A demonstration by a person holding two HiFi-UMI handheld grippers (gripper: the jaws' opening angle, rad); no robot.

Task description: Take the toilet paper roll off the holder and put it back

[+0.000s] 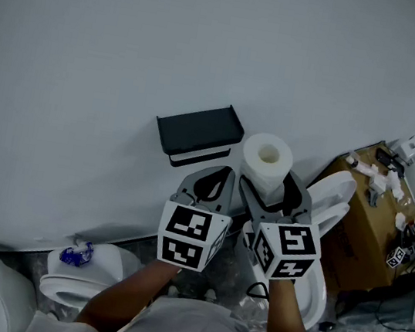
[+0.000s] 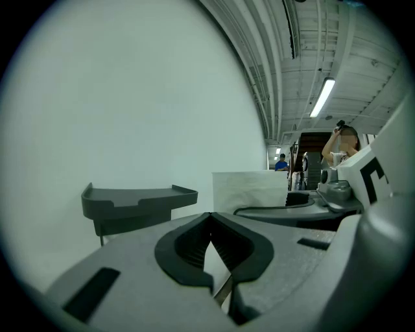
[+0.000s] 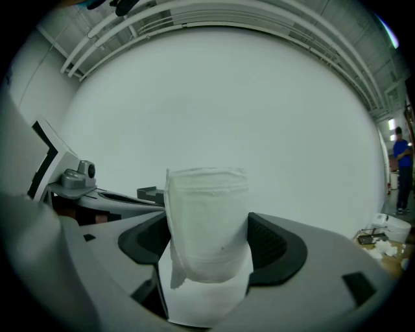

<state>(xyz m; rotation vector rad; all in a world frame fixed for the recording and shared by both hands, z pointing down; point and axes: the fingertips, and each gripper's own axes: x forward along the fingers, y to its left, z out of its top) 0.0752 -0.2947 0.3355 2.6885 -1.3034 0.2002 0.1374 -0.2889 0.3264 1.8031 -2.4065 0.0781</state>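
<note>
The white toilet paper roll (image 1: 267, 161) stands upright, clamped between the jaws of my right gripper (image 1: 267, 191), just right of the dark wall-mounted holder (image 1: 199, 132). In the right gripper view the roll (image 3: 207, 224) fills the gap between the jaws of that gripper (image 3: 207, 249), with a loose flap hanging at its lower left. My left gripper (image 1: 218, 177) is beside it on the left, below the holder, shut with nothing held. The left gripper view shows that gripper (image 2: 211, 224) with its tips together, the holder (image 2: 137, 201) ahead to the left and the roll (image 2: 249, 191) to the right.
A plain white wall (image 1: 174, 31) fills the background. A white toilet (image 1: 83, 286) with a blue item (image 1: 76, 255) on it sits at lower left. Another toilet (image 1: 333, 201) and a cardboard box (image 1: 375, 219) with small items stand to the right. People (image 2: 281, 162) stand far off.
</note>
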